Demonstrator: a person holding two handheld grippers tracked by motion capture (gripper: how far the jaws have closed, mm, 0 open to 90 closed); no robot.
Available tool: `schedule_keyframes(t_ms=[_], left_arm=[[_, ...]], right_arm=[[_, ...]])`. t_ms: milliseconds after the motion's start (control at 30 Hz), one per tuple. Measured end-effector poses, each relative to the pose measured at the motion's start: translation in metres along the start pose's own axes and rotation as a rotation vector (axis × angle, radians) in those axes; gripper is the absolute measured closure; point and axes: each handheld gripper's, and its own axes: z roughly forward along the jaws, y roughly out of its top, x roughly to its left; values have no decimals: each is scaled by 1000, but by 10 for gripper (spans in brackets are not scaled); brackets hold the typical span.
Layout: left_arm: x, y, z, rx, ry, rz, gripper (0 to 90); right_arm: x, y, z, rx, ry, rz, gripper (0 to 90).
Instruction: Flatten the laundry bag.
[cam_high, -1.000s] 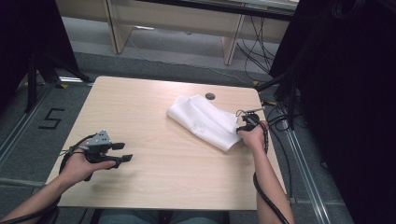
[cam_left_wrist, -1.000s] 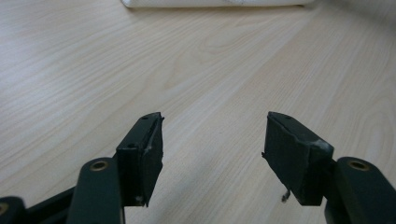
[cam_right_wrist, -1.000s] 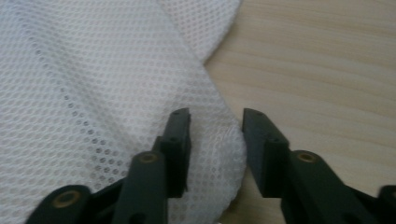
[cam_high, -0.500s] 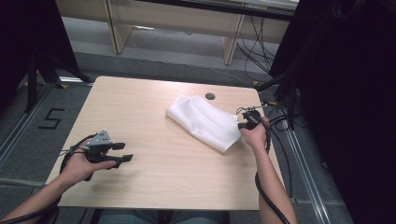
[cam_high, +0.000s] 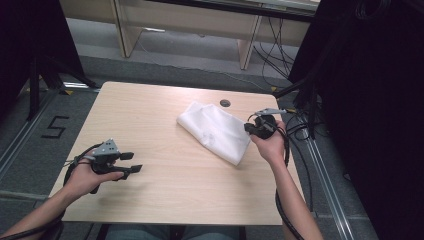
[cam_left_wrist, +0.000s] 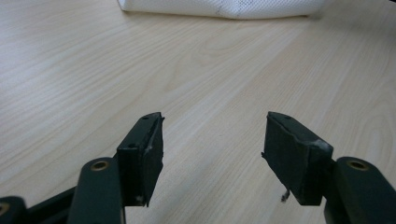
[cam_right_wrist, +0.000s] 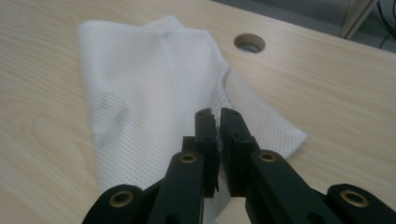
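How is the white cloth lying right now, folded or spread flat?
Folded. The white mesh cloth lies doubled into a long strip on the table, and the right tool pinches one layer's edge, raising it.

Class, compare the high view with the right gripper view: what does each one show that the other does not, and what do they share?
High view alone: the left gripper with jaws open, both forearms, the floor and table legs. Right gripper view alone: the mesh weave of the white cloth, a fold of it pinched between the right gripper jaws, and grey smudges on it. Both: the cloth, the wooden table and its round cable hole.
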Motion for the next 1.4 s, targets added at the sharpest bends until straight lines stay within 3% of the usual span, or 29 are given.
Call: schedule_keyframes(t_ms=[67, 100, 167, 200, 267, 367, 433, 500, 667, 867, 1000, 1100, 1300, 1333, 1400], left_arm=[[0, 0, 0, 0, -1, -2, 374], [0, 0, 0, -1, -1, 8, 374], [-1, 0, 0, -9, 8, 3, 374], [0, 0, 0, -6, 4, 8, 374], [-1, 0, 0, -7, 6, 0, 374], [-1, 0, 0, -7, 5, 4, 374], [-1, 0, 0, -10, 10, 2, 374], [0, 0, -1, -3, 4, 10, 374], [0, 0, -1, 5, 0, 10, 374], [0, 1, -2, 1, 11, 0, 377], [3, 3, -6, -29, 30, -5, 382], [5, 5, -10, -53, 48, -17, 384], [12, 8, -23, -98, 100, -42, 387], [13, 8, -25, -104, 107, -45, 388], [15, 7, -30, -119, 122, -74, 387]], right_arm=[[5, 1, -3, -2, 1, -14, 868], [15, 4, -6, -29, 25, -57, 868], [29, 6, -12, -20, 59, -56, 868], [31, 7, -12, -51, 65, -109, 868], [42, 7, -14, -57, 85, -147, 868], [60, 5, -19, -44, 147, -168, 868], [70, 4, -20, -70, 179, -249, 868], [82, 0, -21, -82, 211, -267, 868], [109, -7, -19, -71, 293, -404, 867], [138, -17, -17, -45, 397, -464, 867], [158, -23, -15, -25, 450, -523, 866], [169, -29, -17, 3, 484, -526, 865], [180, -42, -19, 43, 526, -569, 864], [181, -45, -22, 60, 531, -548, 865], [181, -52, -23, 76, 539, -551, 865]])
